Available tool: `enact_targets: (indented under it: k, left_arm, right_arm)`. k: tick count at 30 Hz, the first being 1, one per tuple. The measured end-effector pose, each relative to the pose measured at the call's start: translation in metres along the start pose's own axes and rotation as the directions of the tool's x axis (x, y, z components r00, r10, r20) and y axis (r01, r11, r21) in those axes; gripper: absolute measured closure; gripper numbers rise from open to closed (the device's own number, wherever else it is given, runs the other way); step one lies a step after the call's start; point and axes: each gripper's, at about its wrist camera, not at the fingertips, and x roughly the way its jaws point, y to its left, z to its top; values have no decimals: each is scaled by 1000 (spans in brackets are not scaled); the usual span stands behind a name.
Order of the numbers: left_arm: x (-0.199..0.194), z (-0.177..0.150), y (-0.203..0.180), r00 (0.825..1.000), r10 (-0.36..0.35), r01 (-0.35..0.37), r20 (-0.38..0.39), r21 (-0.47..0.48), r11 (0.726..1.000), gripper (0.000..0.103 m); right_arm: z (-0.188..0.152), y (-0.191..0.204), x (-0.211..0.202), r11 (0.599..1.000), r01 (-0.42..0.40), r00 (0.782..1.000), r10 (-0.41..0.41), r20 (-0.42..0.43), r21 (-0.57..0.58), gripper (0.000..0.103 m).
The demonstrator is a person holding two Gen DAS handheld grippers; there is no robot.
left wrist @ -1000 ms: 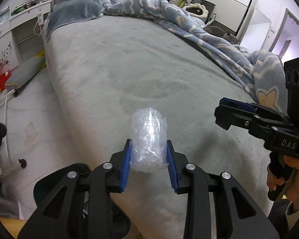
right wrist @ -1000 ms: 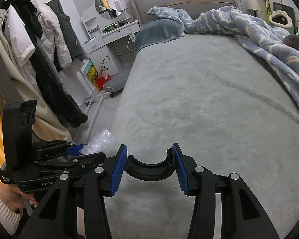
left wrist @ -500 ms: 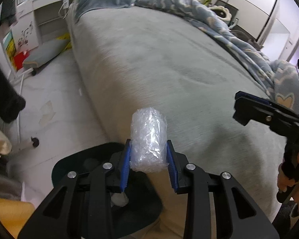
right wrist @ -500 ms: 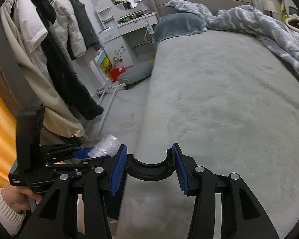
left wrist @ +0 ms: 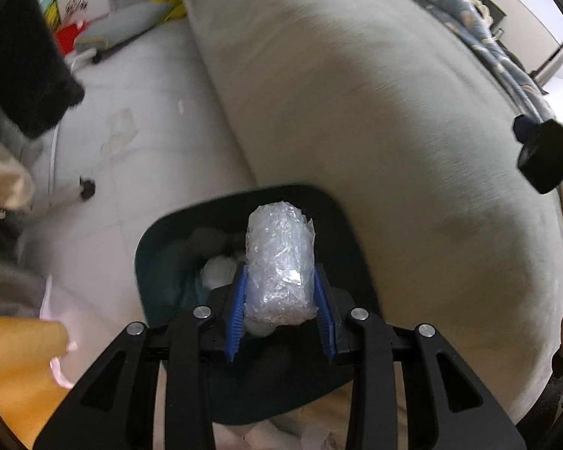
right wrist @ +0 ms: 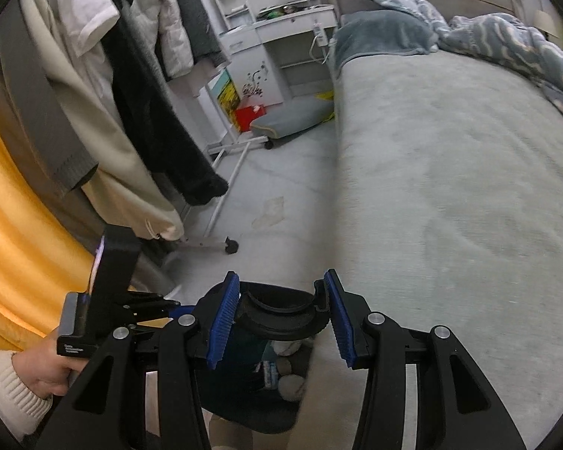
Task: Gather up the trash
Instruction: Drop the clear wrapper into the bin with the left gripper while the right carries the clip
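Note:
A crumpled roll of clear plastic wrap (left wrist: 279, 262) is clamped between the blue pads of my left gripper (left wrist: 280, 275), which is shut on it. It hangs tilted down over the open mouth of a dark green trash bin (left wrist: 146, 240) on the floor beside the bed; white scraps lie inside. My right gripper (right wrist: 281, 294) is shut on a round black lid (right wrist: 281, 318), held above the same bin (right wrist: 244, 412). In the right wrist view the left gripper (right wrist: 146, 305) sits at the lower left in a hand with a cream sleeve.
The grey bed (left wrist: 356, 93) runs along the bin's right side, with a blue blanket (right wrist: 506, 45) at its far end. Hanging clothes on a wheeled rack (right wrist: 131, 93) and a yellow curtain (right wrist: 15, 225) crowd the left. Pale floor (left wrist: 139, 105) lies between.
Both grippers have swung left off the bed toward the floor, and the left one has dipped. The bin has come into view under the plastic wrap. Neither grip has changed.

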Motion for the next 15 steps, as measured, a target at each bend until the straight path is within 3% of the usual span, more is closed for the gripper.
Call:
enact_targets:
  k: [10,15]
  left_arm:
    - [20,-23,34,990,-28,18,-136,-69,997,65]
    - [20,-30,40,989,-17,9,-146,-59,998,48]
  right_arm:
    - [-1,34,37,999,-4,997,0,-82,-54,55]
    - [-1,42,51,998,-10,994,3,-109,-63,55]
